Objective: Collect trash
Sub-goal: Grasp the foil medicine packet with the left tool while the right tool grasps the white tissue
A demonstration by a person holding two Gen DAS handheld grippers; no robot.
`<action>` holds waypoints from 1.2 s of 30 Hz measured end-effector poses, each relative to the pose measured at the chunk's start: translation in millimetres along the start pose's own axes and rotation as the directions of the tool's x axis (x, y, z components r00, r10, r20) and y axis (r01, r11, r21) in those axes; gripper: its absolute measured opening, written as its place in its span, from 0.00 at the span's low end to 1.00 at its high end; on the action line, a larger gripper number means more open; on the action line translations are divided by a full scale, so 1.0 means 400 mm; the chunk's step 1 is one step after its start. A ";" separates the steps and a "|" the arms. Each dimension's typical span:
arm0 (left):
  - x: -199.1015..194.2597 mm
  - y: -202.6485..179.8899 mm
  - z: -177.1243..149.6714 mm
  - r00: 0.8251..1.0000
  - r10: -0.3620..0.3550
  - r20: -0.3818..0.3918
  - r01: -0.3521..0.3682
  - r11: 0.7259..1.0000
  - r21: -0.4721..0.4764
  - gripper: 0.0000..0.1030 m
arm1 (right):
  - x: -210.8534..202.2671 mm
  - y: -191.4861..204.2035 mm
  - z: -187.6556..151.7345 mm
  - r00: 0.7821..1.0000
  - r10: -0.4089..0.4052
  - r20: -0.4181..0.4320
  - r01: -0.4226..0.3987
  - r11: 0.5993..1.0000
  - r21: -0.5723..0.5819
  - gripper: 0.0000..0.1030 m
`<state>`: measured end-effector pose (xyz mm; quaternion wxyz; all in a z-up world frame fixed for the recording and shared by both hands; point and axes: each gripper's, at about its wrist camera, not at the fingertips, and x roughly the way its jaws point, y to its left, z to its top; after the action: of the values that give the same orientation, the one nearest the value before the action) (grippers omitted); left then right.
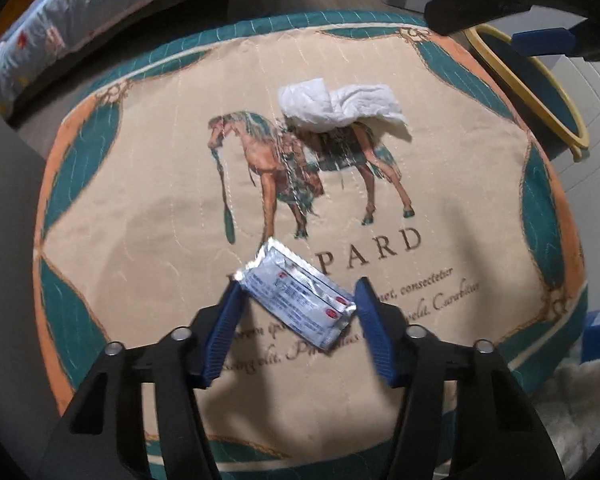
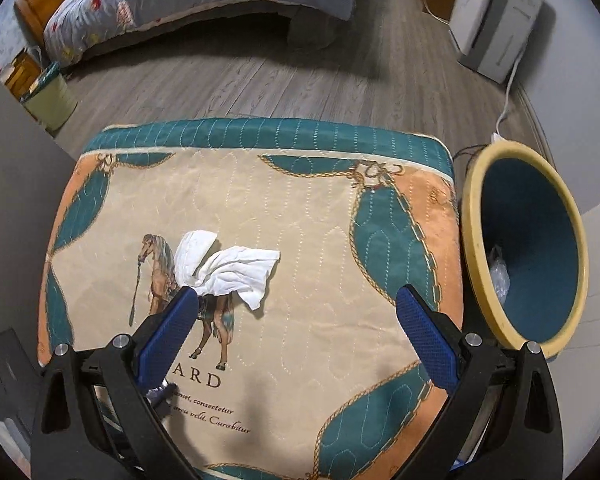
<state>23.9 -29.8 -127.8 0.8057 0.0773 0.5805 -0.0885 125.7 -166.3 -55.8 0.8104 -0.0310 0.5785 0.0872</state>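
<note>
Bedroom with grey wood floor, bed at the back. Quilted horse-print cushion in front, yellow-rimmed bin just beside its right edge. Silver foil sachet flat on the cushion, lying between the blue pads of the left gripper, jaws narrowed around it, contact not clear. Crumpled white tissue farther back on the horse print. Right gripper spread wide, empty, left fingertip by the tissue's edge.
</note>
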 end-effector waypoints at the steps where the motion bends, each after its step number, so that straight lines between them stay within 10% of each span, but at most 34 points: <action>1: -0.001 0.007 0.004 1.000 -0.003 -0.003 0.003 1.000 -0.003 0.40 | 0.005 0.005 0.002 1.000 -0.006 -0.001 0.006 1.000 -0.015 0.94; 11: -0.090 0.116 0.099 0.999 -0.026 0.037 0.024 0.999 0.048 0.04 | 0.055 0.027 0.019 1.000 0.001 -0.023 -0.003 0.999 -0.045 0.94; 20: -0.044 0.193 0.128 0.999 -0.029 0.013 0.029 0.998 0.052 0.04 | 0.119 0.102 0.015 0.999 -0.008 -0.047 0.000 0.987 -0.163 0.94; 26: -0.015 0.217 0.115 0.996 -0.083 0.016 0.083 0.996 0.027 0.47 | 0.155 0.164 0.010 0.998 0.001 -0.057 -0.015 0.967 -0.253 0.82; 36: 0.052 0.173 0.109 0.997 -0.068 -0.036 0.073 0.987 0.144 0.53 | 0.212 0.195 0.018 0.993 0.034 -0.112 -0.061 0.966 -0.251 0.50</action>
<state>86.5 26.5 -132.3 0.7853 0.1163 0.5873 -0.1576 145.2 -79.8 -129.4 0.7654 -0.1251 0.6056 0.1782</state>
